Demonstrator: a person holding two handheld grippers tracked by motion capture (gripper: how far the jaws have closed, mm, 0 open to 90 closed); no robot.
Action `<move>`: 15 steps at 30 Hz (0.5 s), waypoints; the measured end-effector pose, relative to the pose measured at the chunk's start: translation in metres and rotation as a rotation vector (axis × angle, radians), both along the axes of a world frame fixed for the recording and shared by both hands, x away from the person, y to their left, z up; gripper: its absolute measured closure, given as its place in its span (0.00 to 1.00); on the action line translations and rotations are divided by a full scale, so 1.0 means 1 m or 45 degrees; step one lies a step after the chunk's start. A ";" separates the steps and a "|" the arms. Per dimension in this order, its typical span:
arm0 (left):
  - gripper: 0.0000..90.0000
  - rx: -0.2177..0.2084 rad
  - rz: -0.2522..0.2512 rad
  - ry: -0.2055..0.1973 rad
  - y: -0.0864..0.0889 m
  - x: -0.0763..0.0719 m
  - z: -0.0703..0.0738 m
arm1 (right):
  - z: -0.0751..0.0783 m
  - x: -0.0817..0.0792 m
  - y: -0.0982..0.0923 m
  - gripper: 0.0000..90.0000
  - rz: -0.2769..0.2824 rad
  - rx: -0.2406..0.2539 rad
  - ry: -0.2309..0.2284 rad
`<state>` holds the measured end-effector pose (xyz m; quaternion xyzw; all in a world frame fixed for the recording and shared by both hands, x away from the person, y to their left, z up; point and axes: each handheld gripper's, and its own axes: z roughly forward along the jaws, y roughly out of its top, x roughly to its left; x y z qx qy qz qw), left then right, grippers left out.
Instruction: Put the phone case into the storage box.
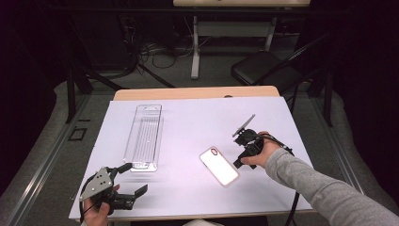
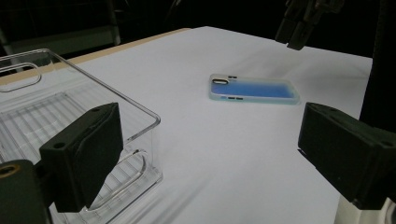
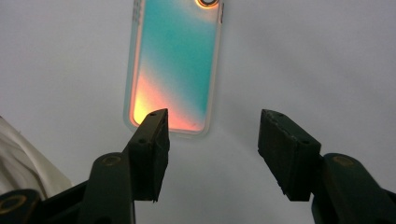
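— White sheet over the wooden desk; dark room beyond?
— Yes; phone case flat right of the clear tray; right gripper above it, left gripper near the tray, fingers wide, empty.

On the surface, a phone case lies flat toward the right of the middle. A tray lies well apart to its left, running front to back. The right claw hovers just right of the case; the left claw sits at the near left corner, just before the tray.
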<state>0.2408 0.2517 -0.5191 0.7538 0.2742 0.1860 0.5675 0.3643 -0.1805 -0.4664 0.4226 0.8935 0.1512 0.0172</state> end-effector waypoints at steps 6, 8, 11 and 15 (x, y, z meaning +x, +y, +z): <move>0.08 0.003 -0.002 0.001 0.000 0.000 0.000 | -0.003 0.004 0.002 0.50 0.017 -0.066 0.032; 0.08 0.004 -0.003 0.001 0.000 0.000 0.000 | -0.006 0.005 0.006 0.52 0.017 -0.078 0.044; 0.08 0.004 -0.003 0.005 0.000 0.000 -0.001 | -0.007 0.008 0.010 0.55 0.044 -0.119 0.070; 0.08 0.003 -0.003 0.005 0.000 0.000 -0.001 | -0.004 0.013 0.014 0.56 0.085 -0.237 0.149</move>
